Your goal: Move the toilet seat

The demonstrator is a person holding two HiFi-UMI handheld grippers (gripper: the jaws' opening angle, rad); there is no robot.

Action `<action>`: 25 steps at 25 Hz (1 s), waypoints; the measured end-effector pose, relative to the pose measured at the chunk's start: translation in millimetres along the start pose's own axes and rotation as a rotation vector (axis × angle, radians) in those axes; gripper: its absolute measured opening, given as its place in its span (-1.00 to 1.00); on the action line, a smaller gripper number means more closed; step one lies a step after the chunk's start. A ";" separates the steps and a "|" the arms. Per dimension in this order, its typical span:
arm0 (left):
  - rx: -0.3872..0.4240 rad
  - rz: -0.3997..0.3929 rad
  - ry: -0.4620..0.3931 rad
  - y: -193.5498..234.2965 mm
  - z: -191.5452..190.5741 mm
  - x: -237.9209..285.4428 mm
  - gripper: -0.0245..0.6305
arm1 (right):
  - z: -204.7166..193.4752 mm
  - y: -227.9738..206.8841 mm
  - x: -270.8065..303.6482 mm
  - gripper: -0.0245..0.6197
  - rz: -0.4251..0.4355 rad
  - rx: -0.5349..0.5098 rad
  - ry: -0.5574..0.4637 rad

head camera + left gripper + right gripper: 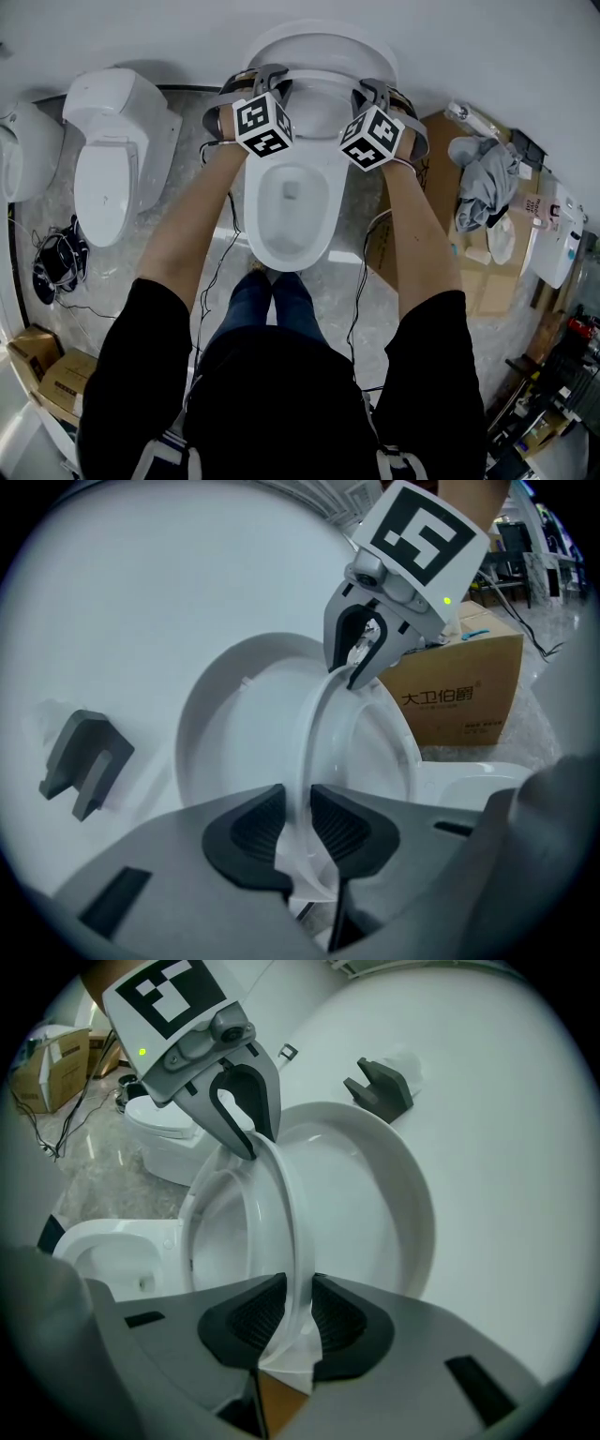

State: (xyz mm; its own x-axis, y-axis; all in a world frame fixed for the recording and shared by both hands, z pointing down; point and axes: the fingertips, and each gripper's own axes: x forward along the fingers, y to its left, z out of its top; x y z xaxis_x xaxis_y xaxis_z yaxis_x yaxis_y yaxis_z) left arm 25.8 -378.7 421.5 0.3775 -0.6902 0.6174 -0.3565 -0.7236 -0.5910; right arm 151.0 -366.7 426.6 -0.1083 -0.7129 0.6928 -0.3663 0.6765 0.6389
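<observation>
Grip is shown on both sides here. The toilet seat [316, 726] is pinched at its rim by the left gripper [298, 816], and the thin white edge is caught between the two black ribbed pads [246, 832]. Across the ring, the opposite rim is clamped the same way by the right gripper [298, 1314], whose jaws are pressed onto the plastic.

The seat is raised on edge, lifted off the bowl [291, 202] and stood just in front of the lid [398, 1213], which is set upright behind it. In the head view, the grippers are seen at the back of the bowl, one at each side of the seat.

Smooth, glossy white plastic is seen throughout. The seat is formed as an open oval ring, the lid as a shallow solid dish. The gripper bodies are made of matte grey. A brown cardboard box [461, 688] is seen on the floor beyond.
</observation>
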 end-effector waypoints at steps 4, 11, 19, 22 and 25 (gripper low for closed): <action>-0.065 0.013 0.010 -0.4 0.4 -2.4 -0.65 | -2.7 1.9 -3.8 -0.58 -0.046 -0.002 0.002; -0.229 0.008 -0.058 6.0 13.6 -17.2 -0.35 | -11.8 -1.7 -25.2 -0.41 -0.104 0.175 -0.040; -0.362 0.136 -0.213 16.8 42.7 -68.2 -0.80 | 14.6 -25.1 -85.6 -0.79 -0.238 0.363 -0.218; -0.429 0.156 -0.274 20.7 49.6 -93.9 -0.90 | 27.1 -28.3 -109.5 -0.84 -0.256 0.438 -0.275; -0.477 0.170 -0.332 23.0 59.8 -124.4 -0.91 | 33.5 -28.9 -136.2 -0.85 -0.265 0.532 -0.322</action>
State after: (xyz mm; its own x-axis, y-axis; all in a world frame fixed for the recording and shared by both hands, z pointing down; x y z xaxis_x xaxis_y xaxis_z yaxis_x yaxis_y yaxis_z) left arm 21.8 -309.2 300.0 0.5007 -0.8140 0.2944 -0.7501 -0.5778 -0.3217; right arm 145.4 -295.3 302.6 -0.1919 -0.9173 0.3488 -0.8148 0.3471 0.4644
